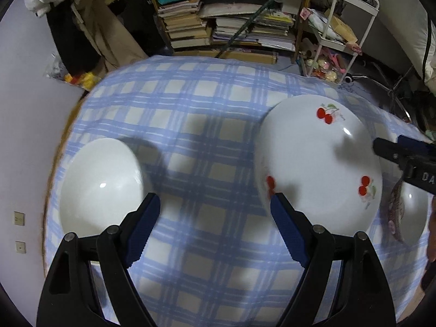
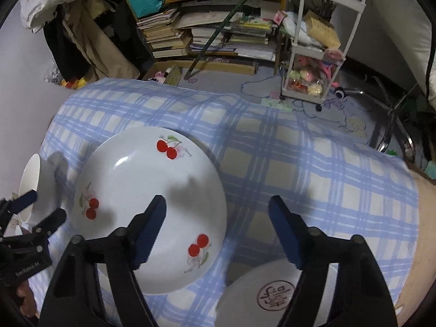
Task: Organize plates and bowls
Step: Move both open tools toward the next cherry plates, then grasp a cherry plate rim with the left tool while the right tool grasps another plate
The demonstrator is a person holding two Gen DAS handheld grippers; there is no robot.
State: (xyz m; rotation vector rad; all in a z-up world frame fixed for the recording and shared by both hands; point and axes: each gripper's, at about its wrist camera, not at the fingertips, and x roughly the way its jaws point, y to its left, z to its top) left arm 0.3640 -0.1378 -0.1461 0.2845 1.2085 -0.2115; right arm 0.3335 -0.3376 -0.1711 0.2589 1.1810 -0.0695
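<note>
A white plate with red cherries [image 1: 318,163] [image 2: 150,204] lies on the blue checked cloth [image 1: 207,136]. Left of it sits a plain white bowl [image 1: 100,188] [image 2: 35,188]. My left gripper [image 1: 215,199] [image 2: 46,205] hangs open over the cloth between those two, holding nothing. My right gripper [image 2: 218,200] [image 1: 403,152] is open above the cherry plate's right rim, one finger over the plate and the other over cloth; no pad presses on it. A white dish with a dark red seal mark [image 2: 272,294] [image 1: 411,218] lies near the front, partly hidden by my right fingers.
The table's far edge [image 2: 190,90] drops to a cluttered floor. Behind stand a shelf of stacked books [image 1: 231,24] and a white trolley [image 2: 316,62]. A pale wall [image 1: 24,109] runs close along the left. A hand [image 2: 24,297] shows at the lower left.
</note>
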